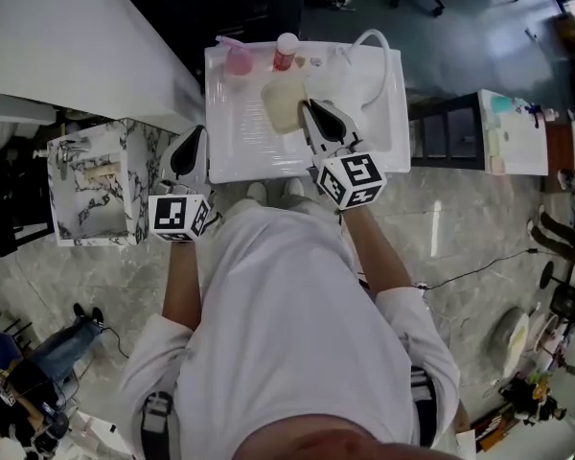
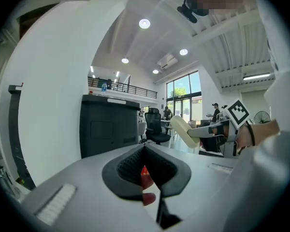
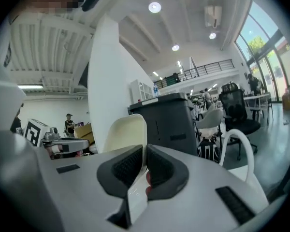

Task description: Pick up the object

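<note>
A cream flat board-like object (image 1: 284, 105) is held up over the white sink-like tray (image 1: 240, 156), gripped by its edge. My right gripper (image 1: 310, 111) is shut on it. In the right gripper view the cream object (image 3: 127, 135) rises out of the shut jaws of the right gripper (image 3: 144, 153). My left gripper (image 1: 197, 134) hangs at the tray's left edge, shut and holding nothing. From the left gripper (image 2: 145, 151) view, the cream object (image 2: 185, 132) shows off to the right.
A pink bottle (image 1: 238, 58) and a red-capped bottle (image 1: 286, 51) stand at the tray's far rim, beside a white curved tube (image 1: 376, 44). A marble-patterned box (image 1: 96, 185) sits to the left. A white counter (image 1: 67, 36) lies far left.
</note>
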`<action>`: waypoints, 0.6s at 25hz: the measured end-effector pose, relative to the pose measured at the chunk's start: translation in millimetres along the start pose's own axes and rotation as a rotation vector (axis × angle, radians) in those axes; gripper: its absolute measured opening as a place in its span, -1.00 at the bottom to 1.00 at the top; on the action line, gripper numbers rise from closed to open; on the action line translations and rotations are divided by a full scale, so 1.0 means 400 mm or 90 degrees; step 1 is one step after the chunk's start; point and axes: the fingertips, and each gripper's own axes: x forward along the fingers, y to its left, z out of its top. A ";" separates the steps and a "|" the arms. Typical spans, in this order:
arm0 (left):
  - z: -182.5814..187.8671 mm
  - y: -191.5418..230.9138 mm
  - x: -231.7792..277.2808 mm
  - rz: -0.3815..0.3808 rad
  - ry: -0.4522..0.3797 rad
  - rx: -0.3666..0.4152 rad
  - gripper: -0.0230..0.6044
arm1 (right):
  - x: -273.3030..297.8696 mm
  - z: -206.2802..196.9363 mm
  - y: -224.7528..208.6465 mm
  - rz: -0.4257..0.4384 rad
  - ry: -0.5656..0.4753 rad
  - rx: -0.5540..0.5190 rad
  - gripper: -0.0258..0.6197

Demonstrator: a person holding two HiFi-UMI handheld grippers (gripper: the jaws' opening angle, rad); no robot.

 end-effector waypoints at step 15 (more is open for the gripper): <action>0.205 -0.153 0.055 -0.103 -0.075 0.037 -0.93 | -0.167 0.199 -0.011 -0.029 -0.190 -0.150 -0.84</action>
